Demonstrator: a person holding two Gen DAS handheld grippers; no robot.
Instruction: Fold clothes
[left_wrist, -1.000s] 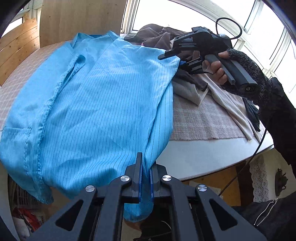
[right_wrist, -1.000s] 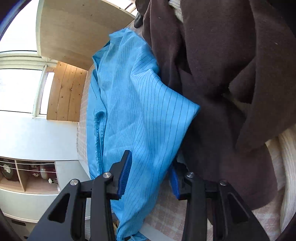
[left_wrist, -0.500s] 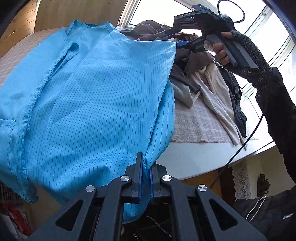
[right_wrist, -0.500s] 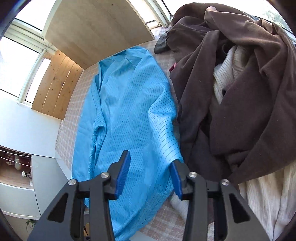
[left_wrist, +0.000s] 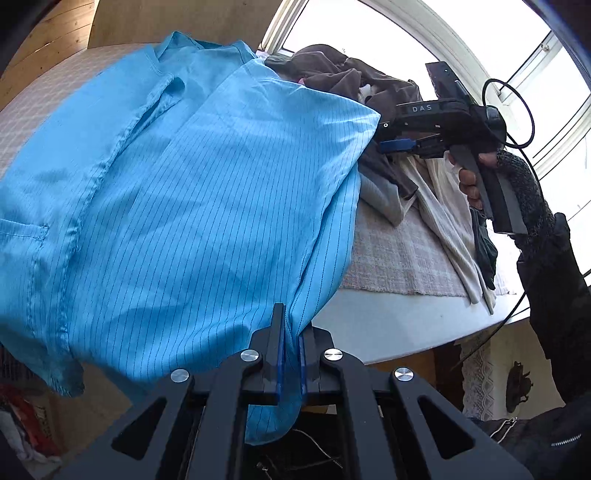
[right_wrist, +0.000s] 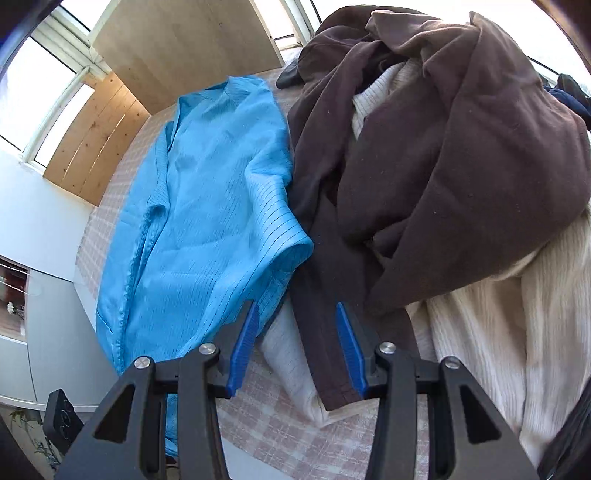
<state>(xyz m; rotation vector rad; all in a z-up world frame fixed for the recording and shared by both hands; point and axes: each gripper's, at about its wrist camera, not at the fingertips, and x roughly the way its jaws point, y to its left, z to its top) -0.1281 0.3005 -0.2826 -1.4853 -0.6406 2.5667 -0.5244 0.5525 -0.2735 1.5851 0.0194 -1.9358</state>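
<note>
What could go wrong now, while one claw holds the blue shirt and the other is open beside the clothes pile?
1. The left claw pinches only the hem of the blue shirt, which hangs over the table edge; the shirt could slide off or lose its fold.
2. The right claw is open over the brown garment, which touches the shirt's folded corner; closing here may grab the wrong cloth.
</note>
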